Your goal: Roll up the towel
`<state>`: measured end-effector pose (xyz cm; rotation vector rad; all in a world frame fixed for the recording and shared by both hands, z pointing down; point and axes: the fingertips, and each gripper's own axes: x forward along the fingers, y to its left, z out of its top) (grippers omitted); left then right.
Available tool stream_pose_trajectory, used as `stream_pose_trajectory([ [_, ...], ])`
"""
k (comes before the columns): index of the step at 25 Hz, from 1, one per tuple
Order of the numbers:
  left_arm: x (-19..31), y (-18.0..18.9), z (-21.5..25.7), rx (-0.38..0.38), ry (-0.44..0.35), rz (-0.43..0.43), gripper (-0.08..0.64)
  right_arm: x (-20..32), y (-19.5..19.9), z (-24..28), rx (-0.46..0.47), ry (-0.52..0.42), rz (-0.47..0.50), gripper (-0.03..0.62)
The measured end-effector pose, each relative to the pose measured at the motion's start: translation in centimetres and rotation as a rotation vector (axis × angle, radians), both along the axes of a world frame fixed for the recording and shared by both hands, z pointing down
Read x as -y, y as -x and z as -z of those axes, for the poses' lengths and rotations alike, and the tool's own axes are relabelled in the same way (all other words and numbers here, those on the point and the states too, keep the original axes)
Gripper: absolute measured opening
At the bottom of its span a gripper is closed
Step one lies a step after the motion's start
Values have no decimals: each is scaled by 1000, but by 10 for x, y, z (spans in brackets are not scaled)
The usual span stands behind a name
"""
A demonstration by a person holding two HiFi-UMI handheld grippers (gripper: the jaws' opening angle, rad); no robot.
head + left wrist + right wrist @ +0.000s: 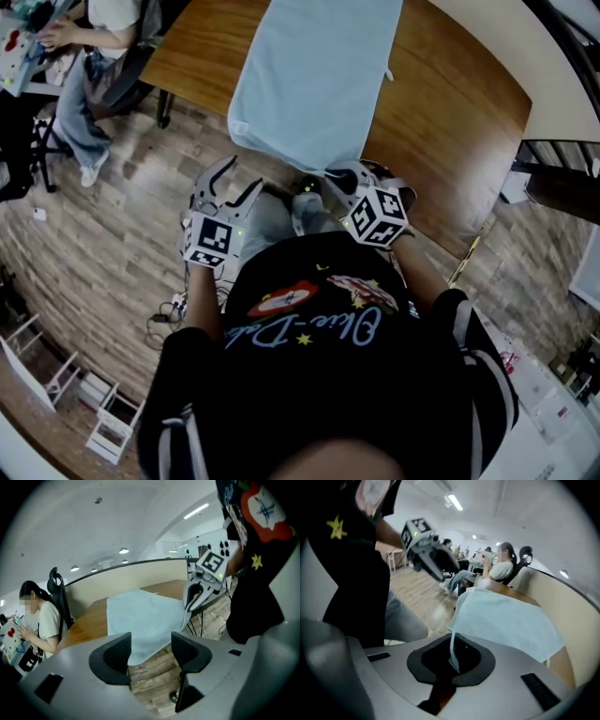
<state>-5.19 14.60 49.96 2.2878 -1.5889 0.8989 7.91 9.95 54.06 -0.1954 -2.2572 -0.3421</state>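
Observation:
A light blue towel (pixel 314 70) lies flat on the wooden table (pixel 450 122), and its near end hangs over the table's edge. My right gripper (pixel 336 175) is at the towel's near right corner. In the right gripper view the jaws (pixel 452 656) are shut on a thin fold of the towel (pixel 506 620). My left gripper (pixel 236 180) is just below the near left corner, jaws open. In the left gripper view its fingers (pixel 117 653) stand apart, and the towel's hanging corner (pixel 140 625) is beyond them, not pinched. The right gripper (pixel 199 595) shows there too.
A person (pixel 94 56) sits on a chair at the far left beside the table. Cables (pixel 164 314) lie on the wood floor by my left side. White shelving (pixel 94 412) stands lower left. A curved beige partition (pixel 140 573) runs along the table's far edge.

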Motion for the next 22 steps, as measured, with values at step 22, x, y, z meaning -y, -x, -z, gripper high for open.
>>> stream_pose_trajectory([
  [22, 32, 17, -47, 328, 97, -256, 18, 61, 11, 104, 378, 277, -382, 14],
])
